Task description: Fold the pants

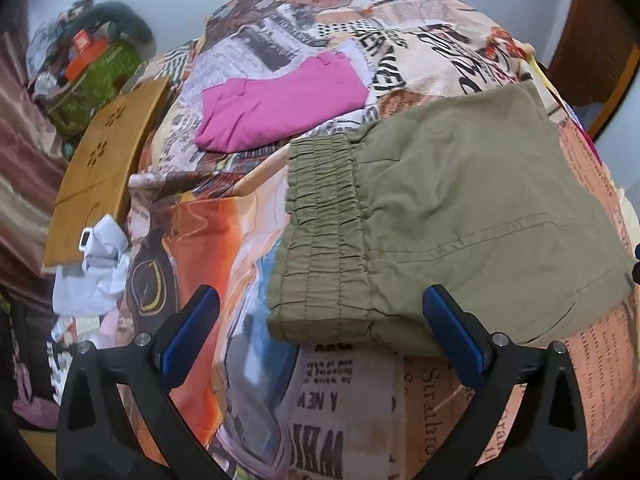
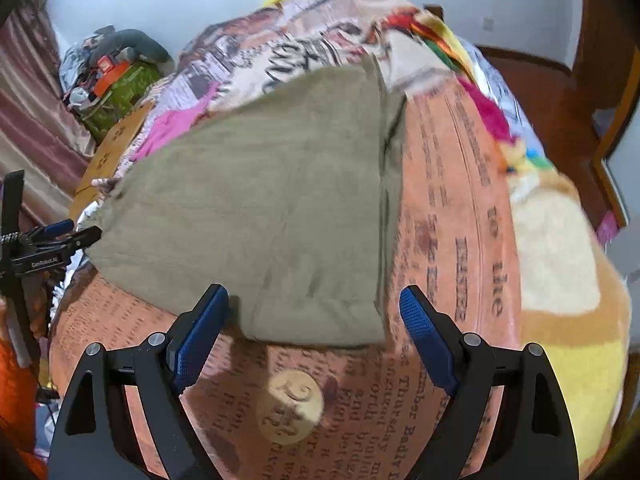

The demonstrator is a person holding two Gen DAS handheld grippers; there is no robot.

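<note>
Left gripper [image 1: 320, 320]: jaws spread wide, nothing between them. Black rigid arms, blue ribbed pads [image 1: 188, 332]. Right gripper [image 2: 314, 320]: likewise wide open and holding nothing; its blue pads [image 2: 424, 332] show a fine cross-hatch grip texture.

Just ahead of both grippers lie the olive pants [image 1: 460, 216], folded into a compact, thick rectangle on the bedspread [image 1: 224, 264]. Fabric is a matte woven cotton, lightly creased. Seen from the left wrist, the gathered elastic waistband [image 1: 320, 232] runs away from the gripper in puckered ribs, with its near corner sitting between the open jaws; a stitched seam curves across the panel to the right of it. Seen from the right wrist, the pants [image 2: 260, 208] show a blunt near corner between the jaws and a layered straight edge on the right side.

The bedspread is smooth and slightly glossy, newspaper-print in orange and tan. A bare strip of it lies beside the pants' right edge; then a yellow-and-cream fleece blanket [image 2: 560, 280].

Farther ahead and left of the left gripper: a folded pink garment [image 1: 280, 104], apart from the pants. Far left, a wooden lap table [image 1: 104, 160] with flower cut-outs at the bed's edge, crumpled white cloth [image 1: 100, 264] below it.
</note>
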